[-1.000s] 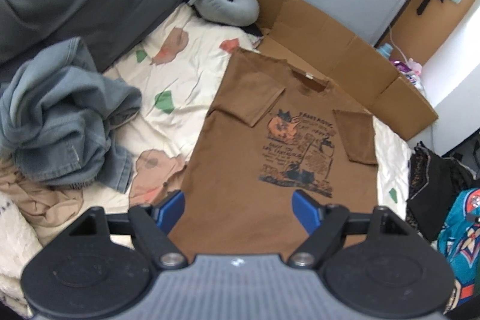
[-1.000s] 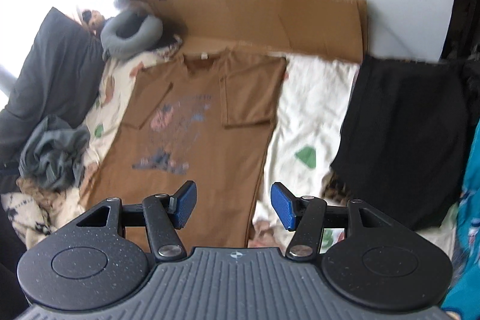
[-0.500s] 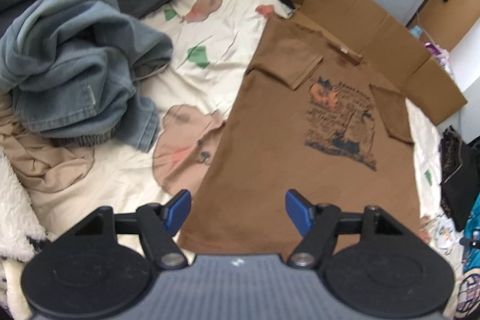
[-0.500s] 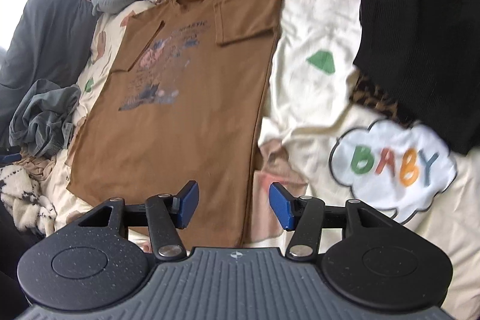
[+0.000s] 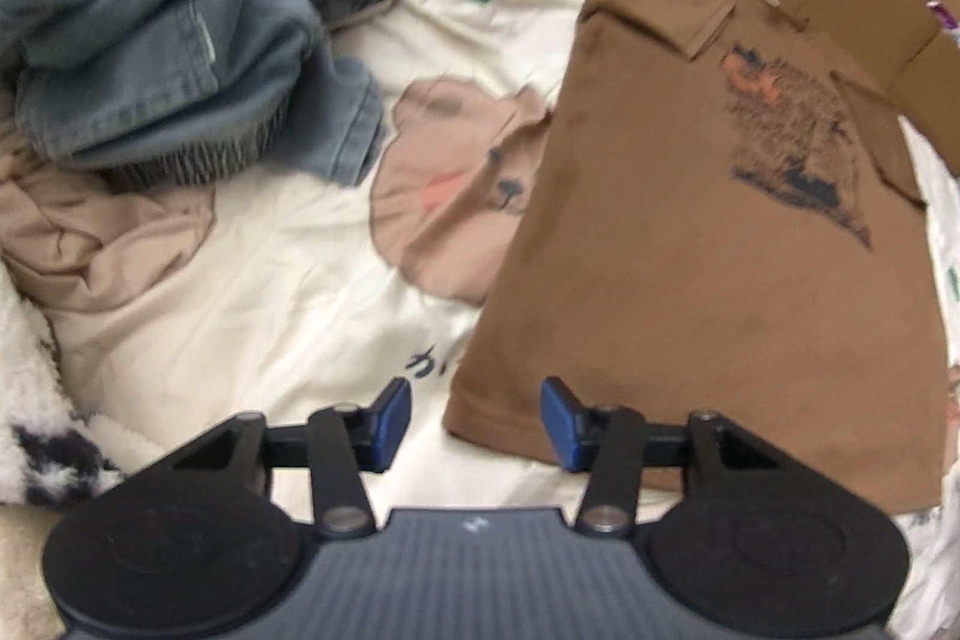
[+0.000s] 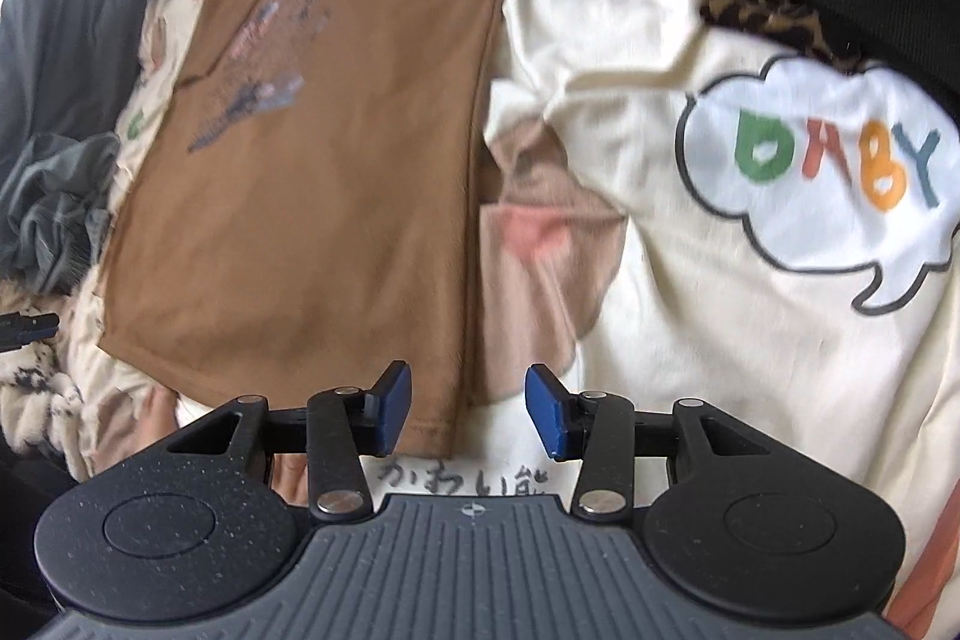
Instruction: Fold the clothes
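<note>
Brown shirt (image 5: 690, 244) hem between both tools' fingers

Each view is taken low and close behind its own claw, facing forward along the fingers; the brown T-shirt (image 5: 690, 244) (image 6: 324, 148) hem is shared by both.
</note>
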The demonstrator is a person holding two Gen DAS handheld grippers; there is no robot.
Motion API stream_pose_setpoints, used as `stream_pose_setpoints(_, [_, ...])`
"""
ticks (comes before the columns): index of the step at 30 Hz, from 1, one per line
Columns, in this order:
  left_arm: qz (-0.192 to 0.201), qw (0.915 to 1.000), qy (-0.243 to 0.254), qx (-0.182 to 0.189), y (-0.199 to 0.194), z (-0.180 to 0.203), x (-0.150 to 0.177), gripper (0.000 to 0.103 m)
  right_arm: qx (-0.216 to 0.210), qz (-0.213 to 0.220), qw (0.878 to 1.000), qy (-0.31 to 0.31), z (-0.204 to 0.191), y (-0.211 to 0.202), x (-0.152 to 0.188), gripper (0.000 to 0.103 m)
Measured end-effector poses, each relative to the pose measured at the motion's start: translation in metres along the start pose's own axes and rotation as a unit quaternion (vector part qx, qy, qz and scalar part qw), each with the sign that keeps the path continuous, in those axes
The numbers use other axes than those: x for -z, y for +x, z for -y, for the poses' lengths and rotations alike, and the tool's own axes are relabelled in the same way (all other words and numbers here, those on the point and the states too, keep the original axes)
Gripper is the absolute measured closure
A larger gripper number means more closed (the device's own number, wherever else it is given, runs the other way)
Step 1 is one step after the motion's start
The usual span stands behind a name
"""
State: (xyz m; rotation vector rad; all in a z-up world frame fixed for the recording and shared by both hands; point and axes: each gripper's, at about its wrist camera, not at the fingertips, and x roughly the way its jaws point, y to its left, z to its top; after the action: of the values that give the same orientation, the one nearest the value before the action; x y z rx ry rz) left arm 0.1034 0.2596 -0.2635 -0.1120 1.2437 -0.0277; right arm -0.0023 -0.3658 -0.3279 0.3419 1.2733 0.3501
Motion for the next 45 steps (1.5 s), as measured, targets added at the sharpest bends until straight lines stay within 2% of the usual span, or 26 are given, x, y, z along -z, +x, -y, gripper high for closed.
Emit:
stream_pose_setpoints(3, [-0.009, 0.9999, -0.005, -0.008, 0.017, -0.004, 0.002, 0.060, 0.004, -0.010, 1.000, -0.004, -0.002, 0.010, 0.003, 0.059])
stream_pose_setpoints(15, [-0.034, 0.9992, -0.004, -0.021, 0.053, -0.010, 0.010, 0.061, -0.002, -0.034, 0.999, -0.008, -0.006, 0.038, 0.009, 0.066])
stream_pose_setpoints(17, [-0.038, 0.9990, -0.002, -0.022, 0.057, -0.011, 0.010, 0.061, -0.006, -0.033, 0.999, 0.001, -0.003, 0.044, 0.009, 0.076])
stream_pose_setpoints(19, [-0.042, 0.9989, -0.001, -0.021, 0.059, -0.012, 0.010, 0.062, -0.014, -0.032, 0.999, 0.009, 0.000, 0.048, 0.008, 0.077])
stream_pose_setpoints(20, [-0.043, 0.9988, 0.000, -0.020, 0.059, -0.012, 0.010, 0.062, -0.019, -0.032, 0.999, 0.013, 0.002, 0.050, 0.007, 0.081])
stream_pose_setpoints(23, [-0.046, 0.9988, 0.005, -0.020, 0.060, -0.011, 0.010, 0.062, -0.027, -0.032, 0.999, 0.017, 0.002, 0.048, 0.007, 0.101])
stream_pose_setpoints(29, [-0.043, 0.9989, 0.017, -0.012, 0.060, -0.007, 0.013, 0.062, -0.052, -0.021, 0.997, 0.053, 0.007, 0.036, 0.007, 0.101])
stream_pose_setpoints(37, [-0.040, 0.9987, 0.023, -0.019, 0.065, -0.002, 0.016, 0.064, -0.051, -0.032, 0.994, 0.093, 0.016, 0.056, 0.014, 0.093])
stream_pose_setpoints(39, [-0.038, 0.9989, 0.023, -0.015, 0.064, -0.001, 0.018, 0.076, -0.053, -0.031, 0.992, 0.106, 0.018, 0.056, 0.017, 0.091])
stream_pose_setpoints(42, [-0.041, 0.9990, 0.015, -0.010, 0.062, 0.001, 0.020, 0.096, -0.046, -0.032, 0.993, 0.100, 0.013, 0.057, 0.018, 0.100])
stream_pose_setpoints(45, [-0.042, 0.9990, 0.001, -0.013, 0.056, 0.001, 0.019, 0.098, -0.036, -0.035, 0.994, 0.102, 0.010, 0.053, 0.014, 0.101])
